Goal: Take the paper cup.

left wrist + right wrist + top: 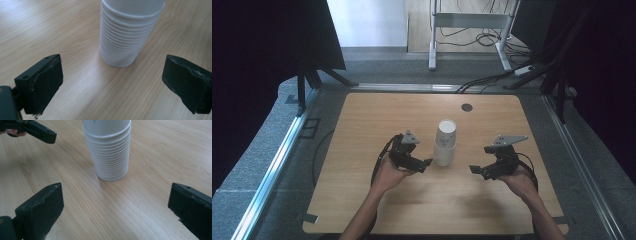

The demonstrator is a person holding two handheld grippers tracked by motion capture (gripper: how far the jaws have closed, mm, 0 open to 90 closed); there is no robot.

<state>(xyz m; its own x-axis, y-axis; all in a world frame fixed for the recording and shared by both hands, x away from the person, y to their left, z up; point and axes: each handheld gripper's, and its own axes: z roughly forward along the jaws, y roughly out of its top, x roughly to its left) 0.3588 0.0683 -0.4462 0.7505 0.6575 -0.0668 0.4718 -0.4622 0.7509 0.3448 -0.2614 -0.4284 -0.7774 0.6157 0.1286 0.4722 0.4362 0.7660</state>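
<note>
A tall stack of white paper cups [445, 142] stands upright near the middle of the wooden table [362, 125]. My left gripper [427, 162] is open just left of the stack's base, its jaws pointing at it. In the left gripper view the cup stack [127, 35] rises ahead of the left gripper [112, 85], not between the jaws. My right gripper [473, 170] is open a short way right of the stack. The right gripper view has the cup stack [110, 150] ahead of the right gripper [115, 215], with the left gripper's jaw at top left.
A small dark round hole [467, 107] sits near the table's far edge. Metal rails [272, 165] run along both sides of the table. Beyond it are a white desk frame [467, 22] and cables [492, 77] on the floor. Dark curtains flank the scene.
</note>
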